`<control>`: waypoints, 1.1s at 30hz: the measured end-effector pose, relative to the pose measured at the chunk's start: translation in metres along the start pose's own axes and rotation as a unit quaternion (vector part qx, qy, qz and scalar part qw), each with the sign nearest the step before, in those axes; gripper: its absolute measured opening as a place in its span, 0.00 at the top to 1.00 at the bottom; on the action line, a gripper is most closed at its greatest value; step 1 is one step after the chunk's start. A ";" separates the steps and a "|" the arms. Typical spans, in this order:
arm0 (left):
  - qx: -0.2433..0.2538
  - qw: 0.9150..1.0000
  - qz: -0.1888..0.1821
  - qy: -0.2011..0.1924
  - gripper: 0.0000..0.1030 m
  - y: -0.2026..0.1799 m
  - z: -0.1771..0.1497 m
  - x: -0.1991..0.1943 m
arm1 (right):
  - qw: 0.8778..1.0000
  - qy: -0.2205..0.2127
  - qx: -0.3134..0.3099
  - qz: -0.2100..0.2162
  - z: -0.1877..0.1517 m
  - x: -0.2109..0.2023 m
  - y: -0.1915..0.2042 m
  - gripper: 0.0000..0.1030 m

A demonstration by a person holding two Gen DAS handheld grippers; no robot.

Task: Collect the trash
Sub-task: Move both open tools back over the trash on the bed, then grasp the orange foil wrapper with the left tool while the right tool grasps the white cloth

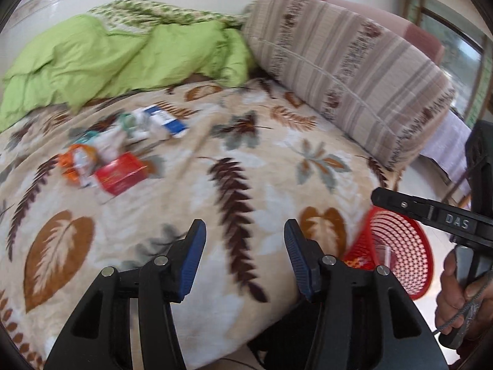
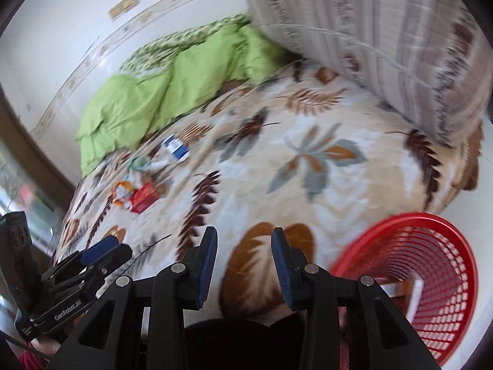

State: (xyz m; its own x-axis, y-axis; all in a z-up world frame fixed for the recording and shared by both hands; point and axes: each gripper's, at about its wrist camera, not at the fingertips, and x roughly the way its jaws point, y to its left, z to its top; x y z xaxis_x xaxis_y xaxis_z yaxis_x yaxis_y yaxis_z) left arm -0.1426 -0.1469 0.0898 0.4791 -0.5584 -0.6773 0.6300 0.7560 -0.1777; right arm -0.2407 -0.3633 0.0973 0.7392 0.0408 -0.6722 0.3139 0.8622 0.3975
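Observation:
Trash lies in a loose heap on the leaf-patterned blanket [image 1: 246, 160]: a red box [image 1: 120, 172], an orange wrapper [image 1: 75, 162], a blue-and-white carton [image 1: 166, 120] and pale crumpled packets [image 1: 129, 129]. The same heap shows small in the right wrist view, with the red box [image 2: 144, 199] and the blue carton [image 2: 176, 148]. A red mesh basket [image 1: 397, 246] stands on the floor by the bed's near corner, also the basket [image 2: 425, 280]. My left gripper [image 1: 245, 229] hangs open over the blanket with nothing between its blue pads. My right gripper [image 2: 243, 237] is open and bare too, just left of the basket.
A green quilt [image 1: 101, 61] is bunched at the far side of the bed. A large striped cushion [image 1: 345, 71] lies along the right. A hand [image 1: 459, 302] holds the other gripper at the right edge. Pale floor shows beyond the bed's corner [image 2: 462, 212].

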 end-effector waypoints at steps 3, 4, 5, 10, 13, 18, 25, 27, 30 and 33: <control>-0.033 0.999 0.028 -0.009 0.50 0.033 -0.001 -0.004 | 1.000 0.015 -0.023 0.015 0.004 0.017 0.023 0.58; -0.043 0.998 0.039 -0.012 0.50 0.044 -0.001 -0.004 | 0.999 0.021 -0.029 0.023 0.007 0.024 0.033 0.58; -0.055 0.997 0.052 -0.017 0.49 0.056 0.000 -0.005 | 0.999 0.025 -0.034 0.030 0.009 0.029 0.040 0.58; -0.108 0.983 0.140 -0.044 0.44 0.113 0.000 -0.003 | 0.996 0.034 -0.057 0.062 0.026 0.054 0.085 0.44; -0.150 0.973 0.168 -0.043 0.44 0.148 -0.007 0.002 | 0.994 0.030 -0.079 0.075 0.038 0.075 0.117 0.34; -0.224 0.956 0.186 -0.046 0.44 0.192 -0.010 -0.001 | 0.990 0.038 -0.106 0.089 0.056 0.121 0.159 0.32; -0.250 0.947 0.195 -0.050 0.44 0.214 -0.009 0.002 | 0.987 0.062 -0.128 0.074 0.080 0.209 0.203 0.30; -0.254 0.946 0.197 -0.047 0.44 0.217 -0.009 0.004 | 0.987 0.067 -0.121 0.076 0.082 0.229 0.208 0.30; -0.257 0.946 0.193 -0.047 0.44 0.222 -0.008 0.008 | 0.987 0.081 -0.117 0.072 0.084 0.257 0.215 0.30; -0.258 0.945 0.192 -0.052 0.39 0.225 -0.005 0.011 | 0.987 0.088 -0.112 0.080 0.082 0.277 0.219 0.42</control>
State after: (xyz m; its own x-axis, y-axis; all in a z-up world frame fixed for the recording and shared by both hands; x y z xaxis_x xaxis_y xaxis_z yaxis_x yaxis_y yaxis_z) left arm 0.0013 0.0189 0.0393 0.6859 -0.2185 -0.6941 0.0282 0.9611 -0.2748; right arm 0.0814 -0.2043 0.0495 0.6478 0.2555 -0.7177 0.0466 0.9270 0.3721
